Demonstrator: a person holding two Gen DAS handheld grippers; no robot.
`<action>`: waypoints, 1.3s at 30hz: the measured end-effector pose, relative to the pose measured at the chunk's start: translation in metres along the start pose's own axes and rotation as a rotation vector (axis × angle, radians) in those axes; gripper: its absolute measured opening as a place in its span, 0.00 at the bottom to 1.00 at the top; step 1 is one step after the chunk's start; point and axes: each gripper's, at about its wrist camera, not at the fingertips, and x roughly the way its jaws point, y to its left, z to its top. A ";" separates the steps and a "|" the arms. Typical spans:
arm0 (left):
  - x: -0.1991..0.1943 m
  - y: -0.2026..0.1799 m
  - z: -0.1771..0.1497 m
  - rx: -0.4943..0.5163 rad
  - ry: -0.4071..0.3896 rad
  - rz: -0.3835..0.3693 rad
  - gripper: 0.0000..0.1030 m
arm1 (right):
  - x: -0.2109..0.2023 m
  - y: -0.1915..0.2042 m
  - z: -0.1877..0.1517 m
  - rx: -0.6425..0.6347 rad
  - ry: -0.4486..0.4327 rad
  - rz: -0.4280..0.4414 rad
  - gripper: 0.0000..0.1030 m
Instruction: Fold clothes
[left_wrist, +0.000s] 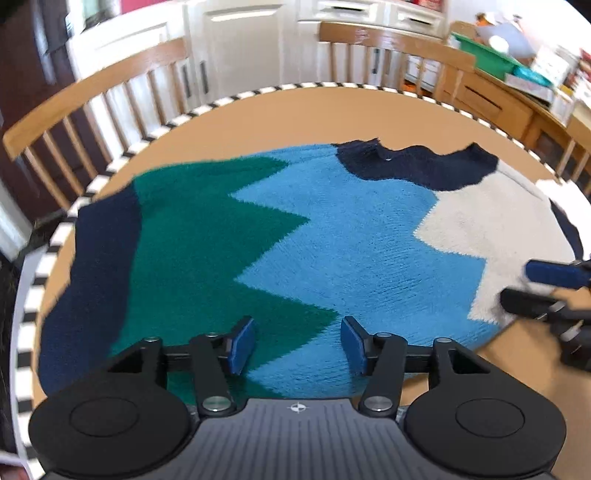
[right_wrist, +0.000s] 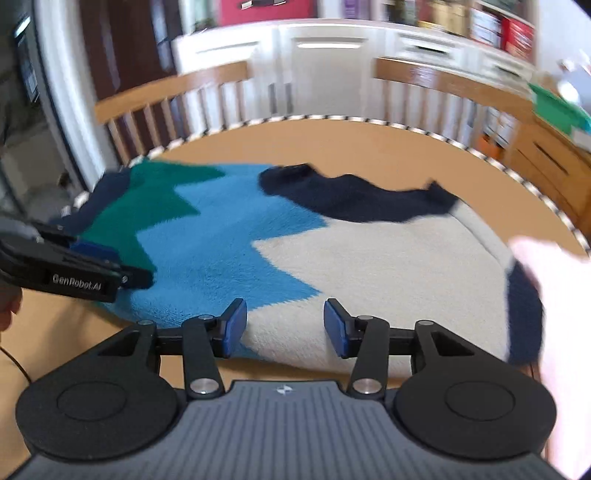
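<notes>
Your left gripper (left_wrist: 297, 345) and right gripper (right_wrist: 284, 328) both hover with jaws partly apart, gripping nothing. The zigzag sweater (left_wrist: 332, 240) lies spread on the table (left_wrist: 295, 110) just ahead of both, its near hem under your fingertips. It looks partly folded at most; further folds remain.

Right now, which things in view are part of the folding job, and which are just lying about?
Part of the job:
- knitted sweater, spread flat on the table
- left tool, open above the sweater's near edge
- right tool, open above the cream part

Just lying about:
- wooden chairs
- green tray on the sideboard
- white cupboards
</notes>
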 end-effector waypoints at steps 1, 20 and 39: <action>-0.001 0.002 0.001 0.025 -0.004 -0.003 0.53 | -0.003 -0.007 -0.001 0.048 0.004 -0.009 0.47; 0.019 0.034 -0.003 0.023 0.051 0.013 0.54 | 0.015 -0.076 -0.009 0.629 0.122 0.018 0.51; 0.010 0.021 -0.007 0.035 0.074 0.011 0.54 | 0.045 -0.080 0.020 0.487 0.151 -0.040 0.15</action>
